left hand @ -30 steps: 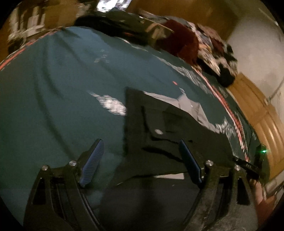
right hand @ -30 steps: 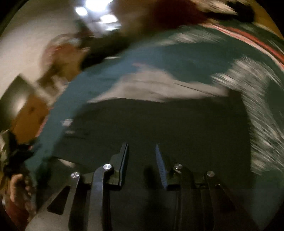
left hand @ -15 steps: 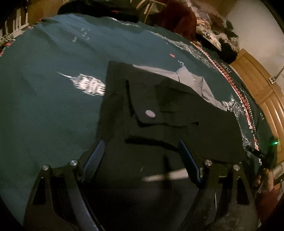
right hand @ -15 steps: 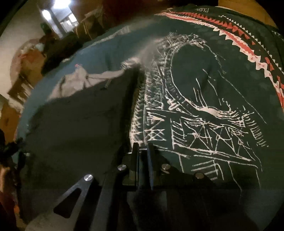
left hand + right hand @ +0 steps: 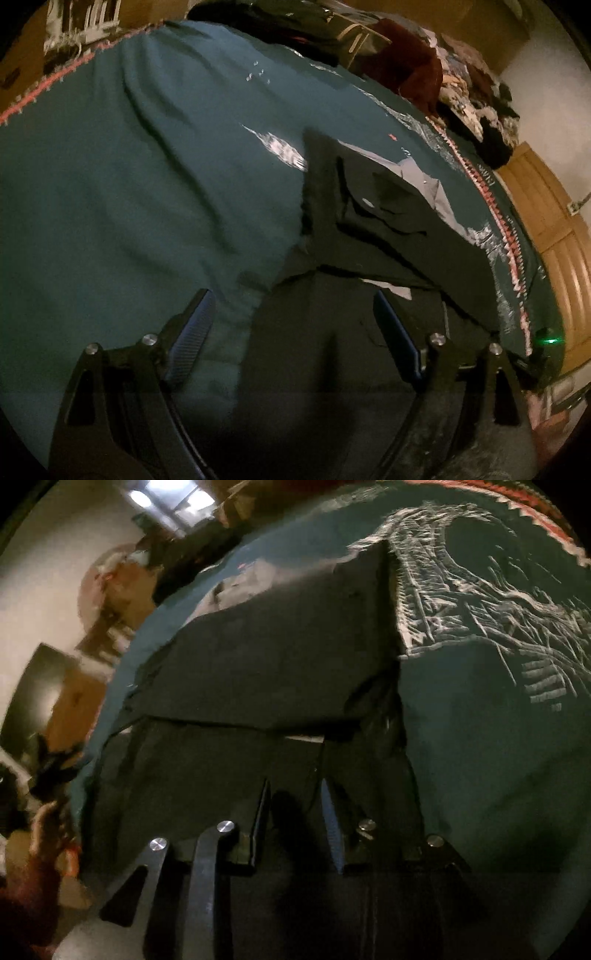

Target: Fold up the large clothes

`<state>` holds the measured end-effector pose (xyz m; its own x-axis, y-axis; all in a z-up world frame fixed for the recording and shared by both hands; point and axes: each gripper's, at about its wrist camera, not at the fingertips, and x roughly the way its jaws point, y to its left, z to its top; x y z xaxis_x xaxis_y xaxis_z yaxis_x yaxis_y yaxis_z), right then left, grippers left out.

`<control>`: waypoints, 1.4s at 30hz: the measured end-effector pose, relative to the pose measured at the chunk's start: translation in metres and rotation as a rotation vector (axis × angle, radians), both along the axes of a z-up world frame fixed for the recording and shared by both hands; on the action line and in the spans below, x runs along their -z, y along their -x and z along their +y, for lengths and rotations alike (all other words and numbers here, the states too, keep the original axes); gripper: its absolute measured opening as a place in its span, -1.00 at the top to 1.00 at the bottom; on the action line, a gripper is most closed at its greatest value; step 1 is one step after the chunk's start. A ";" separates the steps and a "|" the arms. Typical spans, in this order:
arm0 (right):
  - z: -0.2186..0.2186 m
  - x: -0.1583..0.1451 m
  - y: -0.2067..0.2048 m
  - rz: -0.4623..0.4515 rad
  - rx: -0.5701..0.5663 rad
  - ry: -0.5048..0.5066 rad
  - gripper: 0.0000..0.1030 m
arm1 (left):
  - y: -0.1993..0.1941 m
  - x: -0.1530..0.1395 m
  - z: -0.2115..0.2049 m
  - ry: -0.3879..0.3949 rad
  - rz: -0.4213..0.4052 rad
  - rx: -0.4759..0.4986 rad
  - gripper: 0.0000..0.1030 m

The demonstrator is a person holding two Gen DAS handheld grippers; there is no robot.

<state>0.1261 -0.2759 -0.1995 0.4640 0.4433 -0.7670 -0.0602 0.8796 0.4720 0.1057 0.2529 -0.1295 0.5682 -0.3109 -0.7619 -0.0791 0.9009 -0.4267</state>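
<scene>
**Now lining up the next fold on the dark garment**

Right now my left gripper (image 5: pixel 291 314) has its fingers (image 5: pixel 195 325) spread wide and released, with nothing pressed between them; they hang over the near left part of the dark garment (image 5: pixel 369 236), one finger above the teal bedspread (image 5: pixel 147 203) and the other above dark cloth. My right gripper (image 5: pixel 293 812) is narrower: its jaws have just been opening a little from a tighter set, and I see only a slim gap between the fingers (image 5: pixel 260 819), with dark cloth lying beneath them, not pinched. So both hands are empty, as far as I can tell.

Outward from the fingers, the garment lies flat on the bedspread, already folded at least once: an upper layer sits across a lower one, and a pale lining shows at its far edge and in a thin strip between the layers. A pocket flap with a small pale button faces up in the left view. The white line drawing (image 5: pixel 480 590) printed on the bedspread sits just beside the garment's right edge. A heap of other clothes (image 5: pixel 461 81) lies well apart at the far side.

I judge this to be the pause between folds. Next I need to grip the near edge at both corners, so the right fingers must widen before closing.
</scene>
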 end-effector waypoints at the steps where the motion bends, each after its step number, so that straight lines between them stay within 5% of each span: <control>1: -0.003 0.001 -0.004 -0.019 0.072 0.008 0.83 | -0.003 0.000 -0.005 0.017 -0.003 0.005 -0.67; 7: -0.010 0.007 -0.020 -0.067 0.224 0.094 1.00 | -0.015 -0.007 -0.029 0.023 -0.033 0.068 -0.67; 12: -0.051 0.014 0.015 -0.086 0.404 -0.075 1.00 | -0.006 -0.002 -0.009 0.027 -0.021 0.031 -0.67; 15: -0.036 0.007 0.010 -0.035 0.317 -0.033 1.00 | 0.002 0.002 0.006 0.017 -0.009 0.005 -0.67; 17: -0.019 -0.010 0.014 -0.026 0.217 0.034 0.76 | 0.006 0.000 0.011 -0.003 -0.013 0.002 -0.67; 22: -0.003 -0.047 0.003 -0.155 0.154 0.068 0.75 | -0.025 -0.015 -0.023 -0.042 -0.055 0.113 -0.67; 24: -0.007 -0.034 -0.015 -0.133 0.150 0.109 0.75 | -0.044 -0.019 -0.047 -0.043 -0.077 0.172 -0.67; 26: -0.015 0.006 -0.033 0.007 0.127 0.098 1.00 | -0.063 -0.022 -0.074 -0.066 -0.100 0.234 -0.67; 29: -0.022 0.005 -0.033 -0.021 0.129 0.044 1.00 | -0.093 -0.016 -0.105 -0.099 -0.095 0.303 -0.68; 33: -0.017 0.004 -0.034 -0.029 0.113 0.083 1.00 | -0.124 0.032 -0.108 -0.289 0.094 0.267 -0.61; 37: -0.028 -0.001 -0.027 0.007 0.076 0.048 1.00 | -0.083 0.020 -0.066 -0.208 0.071 0.275 -0.60; 42: -0.041 -0.020 0.054 0.065 -0.013 -0.016 0.28 | 0.003 0.002 -0.014 -0.080 0.063 0.286 -0.67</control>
